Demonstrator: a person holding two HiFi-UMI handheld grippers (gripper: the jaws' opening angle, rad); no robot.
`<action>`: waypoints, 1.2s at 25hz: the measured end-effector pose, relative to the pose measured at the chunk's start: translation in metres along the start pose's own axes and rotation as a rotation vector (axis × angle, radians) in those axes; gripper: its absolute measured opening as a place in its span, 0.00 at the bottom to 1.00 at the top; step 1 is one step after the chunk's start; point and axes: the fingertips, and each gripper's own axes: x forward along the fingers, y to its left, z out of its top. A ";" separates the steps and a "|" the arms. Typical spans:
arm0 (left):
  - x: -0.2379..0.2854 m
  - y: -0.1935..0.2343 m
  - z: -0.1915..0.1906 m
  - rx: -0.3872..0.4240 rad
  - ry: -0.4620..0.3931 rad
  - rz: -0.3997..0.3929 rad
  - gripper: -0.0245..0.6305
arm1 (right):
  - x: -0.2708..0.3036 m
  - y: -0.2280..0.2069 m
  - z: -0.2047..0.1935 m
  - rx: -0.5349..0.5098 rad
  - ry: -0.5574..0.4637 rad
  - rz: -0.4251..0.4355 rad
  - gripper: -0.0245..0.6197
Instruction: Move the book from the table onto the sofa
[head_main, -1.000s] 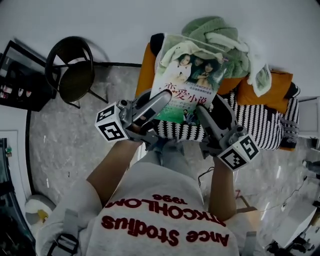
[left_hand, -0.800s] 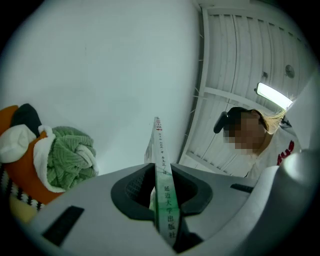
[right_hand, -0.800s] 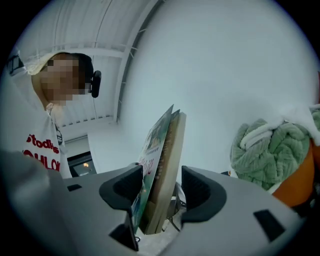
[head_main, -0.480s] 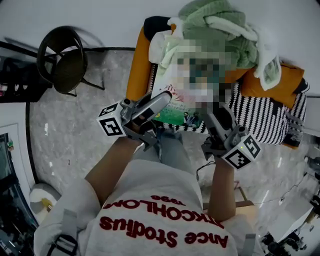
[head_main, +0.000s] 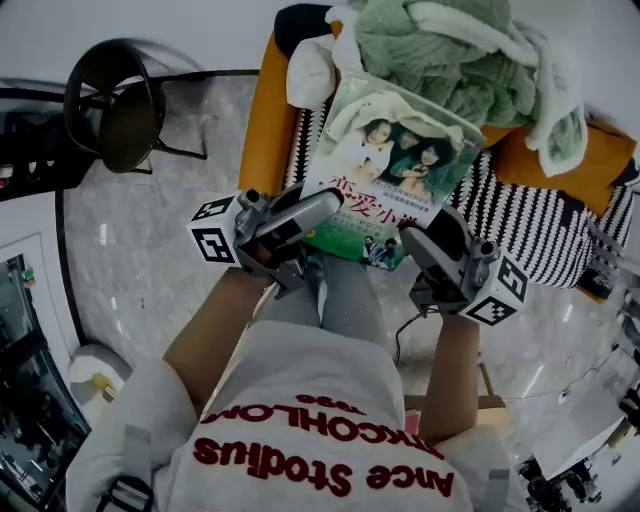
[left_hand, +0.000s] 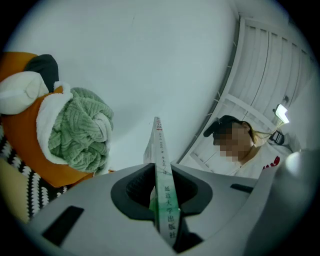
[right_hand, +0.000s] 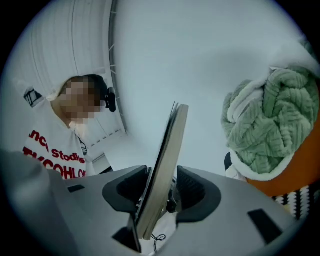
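Note:
The book (head_main: 385, 170), with a green cover picture, hangs tilted above the sofa (head_main: 545, 235), which is orange with a black-and-white striped seat. My left gripper (head_main: 318, 208) is shut on the book's lower left edge. In the left gripper view the thin spine (left_hand: 161, 150) stands pinched between the jaws of that gripper (left_hand: 162, 172). My right gripper (head_main: 415, 240) is at the lower right edge. Its jaws have just been opening. In the right gripper view the book (right_hand: 170, 145) leans between the spread jaws of this gripper (right_hand: 162, 182), with a gap on one side.
A heaped green blanket (head_main: 450, 50) and a white cushion (head_main: 310, 70) lie on the sofa's far end. A black round chair (head_main: 115, 115) stands on the marble floor to the left. A dark cabinet (head_main: 25, 400) runs along the left edge. The person's legs are below the book.
Both grippers and the book have risen slightly and the sofa now fills more of the head view. The right gripper has tipped upward, and its marker cube has shifted.

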 end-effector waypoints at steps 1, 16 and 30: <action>0.000 0.001 0.000 0.013 0.008 0.028 0.15 | 0.001 -0.001 0.000 -0.014 0.012 -0.025 0.33; -0.010 0.021 -0.010 0.183 0.090 0.480 0.15 | -0.002 -0.008 -0.016 0.107 0.129 -0.301 0.20; 0.005 -0.015 -0.004 0.147 0.189 0.779 0.21 | 0.007 0.032 0.016 0.272 0.262 -0.458 0.20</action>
